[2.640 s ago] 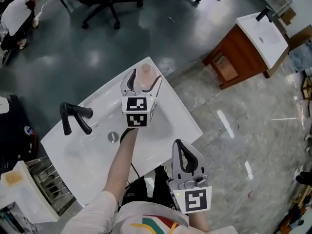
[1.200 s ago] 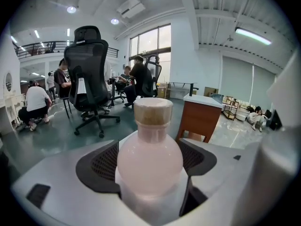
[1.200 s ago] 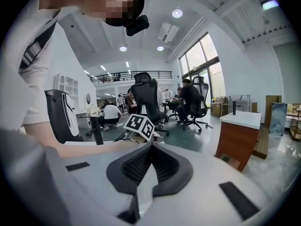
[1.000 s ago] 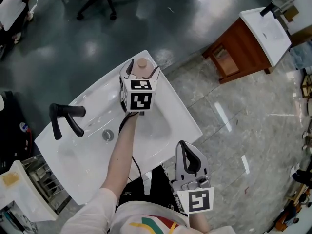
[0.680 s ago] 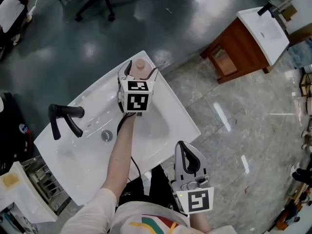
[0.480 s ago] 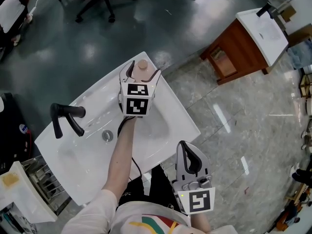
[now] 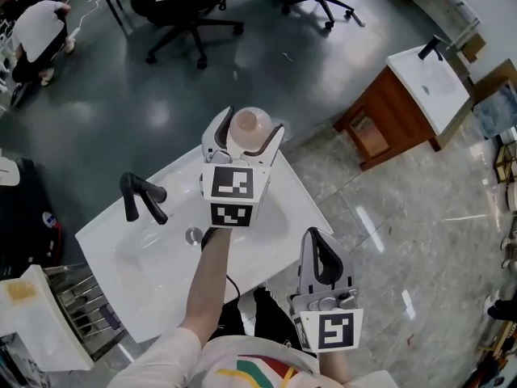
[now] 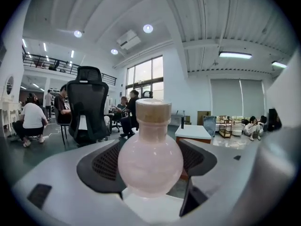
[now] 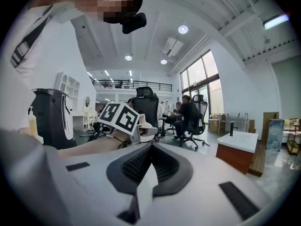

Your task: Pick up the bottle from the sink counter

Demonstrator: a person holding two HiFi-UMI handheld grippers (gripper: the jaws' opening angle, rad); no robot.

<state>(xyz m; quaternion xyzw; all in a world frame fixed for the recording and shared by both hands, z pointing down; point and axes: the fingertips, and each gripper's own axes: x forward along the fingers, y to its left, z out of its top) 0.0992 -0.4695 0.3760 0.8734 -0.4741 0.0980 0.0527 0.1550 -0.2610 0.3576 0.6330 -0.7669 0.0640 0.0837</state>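
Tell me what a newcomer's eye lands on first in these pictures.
The round, pale pink bottle stands out first. It fills the left gripper view, clamped between the jaws of the left gripper and held over the far edge of the white sink counter. Next come the black faucet at the counter's left and the right gripper, shut and empty, near the bottom of the head view.

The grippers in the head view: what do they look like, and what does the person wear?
Both the left gripper and right gripper are white with black pads inside curved jaws. Each carries a cube with black-and-white square markers. The person wears a white short sleeve.
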